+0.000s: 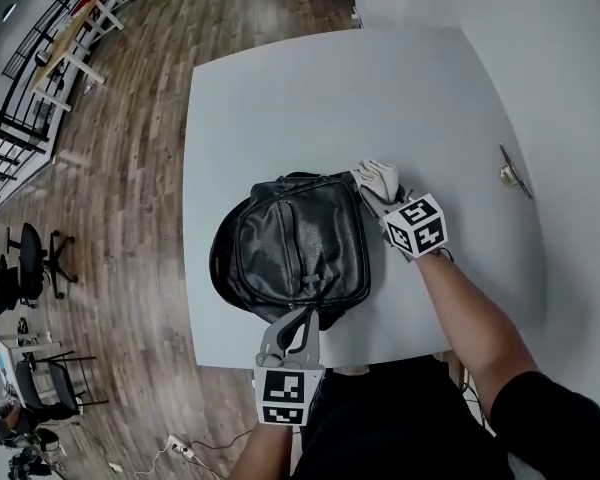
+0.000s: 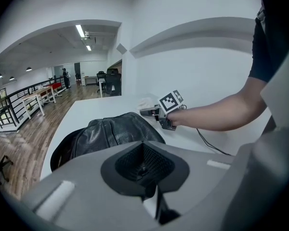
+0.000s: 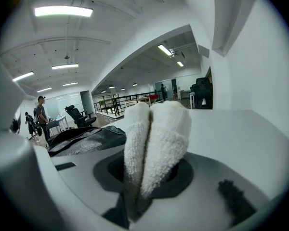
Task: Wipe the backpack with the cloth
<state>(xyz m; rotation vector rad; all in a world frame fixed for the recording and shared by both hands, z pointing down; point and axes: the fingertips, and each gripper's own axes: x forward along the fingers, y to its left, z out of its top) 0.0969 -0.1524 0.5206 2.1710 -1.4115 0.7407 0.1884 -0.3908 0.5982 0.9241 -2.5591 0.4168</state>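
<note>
Right tongs (image 1: 373, 194) clamp cloth (image 1: 380, 177) (folded) beside backpack (image 1: 292, 240); left tongs (image 1: 304, 308) pinch backpack.

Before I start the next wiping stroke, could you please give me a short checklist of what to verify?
1. Cloth gripped by the right gripper: ok, pinched between its fingers.
2. Cloth touching the backpack: cannot tell; it sits at the bag's far right corner.
3. Backpack lying flat on the table: ok.
4. Left gripper steadying the bag: cannot tell; it is at the near edge, grip unclear.
5. Bag's top free of other things: ok.
6. Metal piece away from the bag: ok.
</note>
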